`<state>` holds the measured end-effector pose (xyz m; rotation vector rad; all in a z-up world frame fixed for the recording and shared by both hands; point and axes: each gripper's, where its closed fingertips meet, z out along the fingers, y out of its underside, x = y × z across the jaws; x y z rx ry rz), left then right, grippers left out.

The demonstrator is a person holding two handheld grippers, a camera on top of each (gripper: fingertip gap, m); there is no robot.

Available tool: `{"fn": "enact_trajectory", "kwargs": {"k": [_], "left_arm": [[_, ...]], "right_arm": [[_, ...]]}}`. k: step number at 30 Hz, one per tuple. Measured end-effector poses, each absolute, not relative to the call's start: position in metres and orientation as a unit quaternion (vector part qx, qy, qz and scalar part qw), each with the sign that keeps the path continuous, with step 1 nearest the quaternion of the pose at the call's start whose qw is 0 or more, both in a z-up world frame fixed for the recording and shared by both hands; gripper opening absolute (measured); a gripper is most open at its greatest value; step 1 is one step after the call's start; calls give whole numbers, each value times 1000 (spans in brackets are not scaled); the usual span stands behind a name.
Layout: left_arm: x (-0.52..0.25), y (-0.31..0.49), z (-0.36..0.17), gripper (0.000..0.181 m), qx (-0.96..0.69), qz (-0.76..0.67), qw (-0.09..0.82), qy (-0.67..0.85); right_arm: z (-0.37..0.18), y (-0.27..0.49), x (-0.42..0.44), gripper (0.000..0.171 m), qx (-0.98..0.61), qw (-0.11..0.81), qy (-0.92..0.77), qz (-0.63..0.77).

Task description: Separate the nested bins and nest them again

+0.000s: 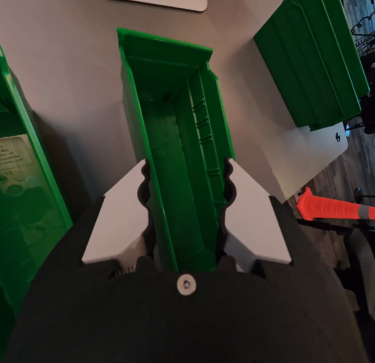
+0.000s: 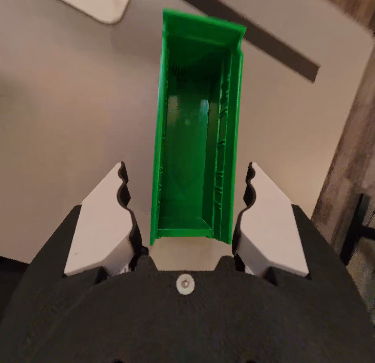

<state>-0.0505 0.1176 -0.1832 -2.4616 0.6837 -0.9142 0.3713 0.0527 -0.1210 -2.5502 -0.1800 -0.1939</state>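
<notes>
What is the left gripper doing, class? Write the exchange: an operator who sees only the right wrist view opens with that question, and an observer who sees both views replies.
Observer: The left gripper is closed on a green bin, with its fingers against both long walls.
Operator: Are there other bins near it?
Observer: Yes, a labelled bin sits to its left.
Operator: And on the other side?
Observer: A nested stack of green bins lies at the far right, near the edge of the table.
</notes>
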Motion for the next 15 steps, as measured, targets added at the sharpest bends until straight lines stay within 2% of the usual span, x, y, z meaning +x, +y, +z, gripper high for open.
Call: {"fn": "enact_trajectory", "kwargs": {"k": [6, 9, 10, 14, 15], "left_arm": [[-49, 116, -177, 74, -881, -338, 216, 250], [-51, 116, -177, 73, -882, -335, 215, 253], [-52, 116, -178, 73, -883, -334, 212, 253], [-56, 107, -191, 77, -893, -312, 179, 272], [-56, 107, -193, 77, -893, -304, 181, 278]], "right_arm": [[-168, 63, 391, 111, -973, 204, -70, -82], [-173, 67, 388, 91, -973, 210, -69, -63], [-172, 67, 383, 65, -973, 213, -74, -48], [-158, 76, 387, 71, -961, 251, -82, -77], [-157, 74, 386, 92, -963, 242, -86, -76]]}}
